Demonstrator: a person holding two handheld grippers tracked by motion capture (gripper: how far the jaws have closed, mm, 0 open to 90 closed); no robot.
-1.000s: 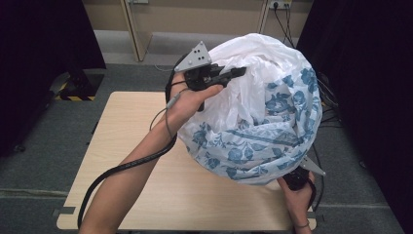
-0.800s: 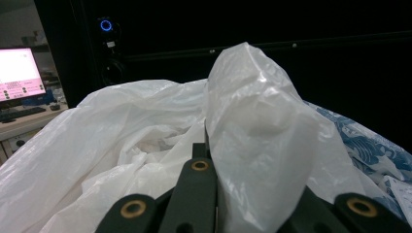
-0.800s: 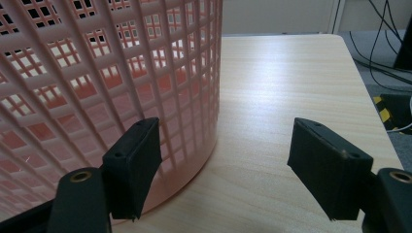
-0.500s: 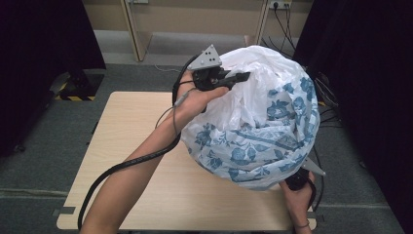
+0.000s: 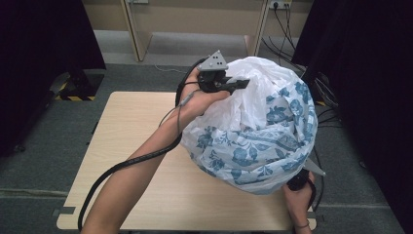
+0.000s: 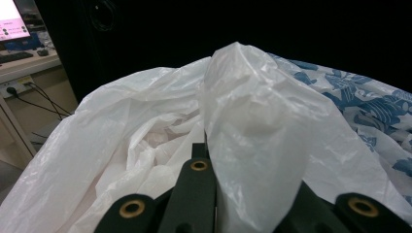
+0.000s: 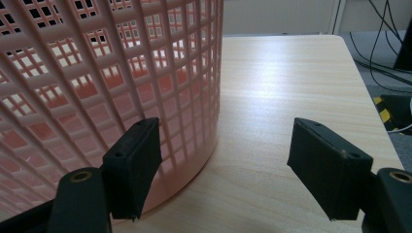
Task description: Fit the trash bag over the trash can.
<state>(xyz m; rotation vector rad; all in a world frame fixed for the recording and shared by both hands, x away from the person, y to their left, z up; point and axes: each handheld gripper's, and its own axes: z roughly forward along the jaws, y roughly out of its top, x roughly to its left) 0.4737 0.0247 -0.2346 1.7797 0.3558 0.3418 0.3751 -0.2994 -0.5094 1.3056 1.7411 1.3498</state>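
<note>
The left tongs [image 5: 242, 84] have slid the white bag [image 5: 253, 122] toward three o'clock, clamped on its rim over the pink basket [image 7: 107, 87]; right tongs [image 7: 223, 170] gape empty; the thin film might tear.

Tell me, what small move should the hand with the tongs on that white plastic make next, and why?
Probably pull the pinched fold a little further outward and down over the rim. The left tongs are shut on the white plastic bag, which balloons over the blue-flowered bag on the pink lattice basket. The right tongs stand open beside the basket's foot on the wooden table.
</note>
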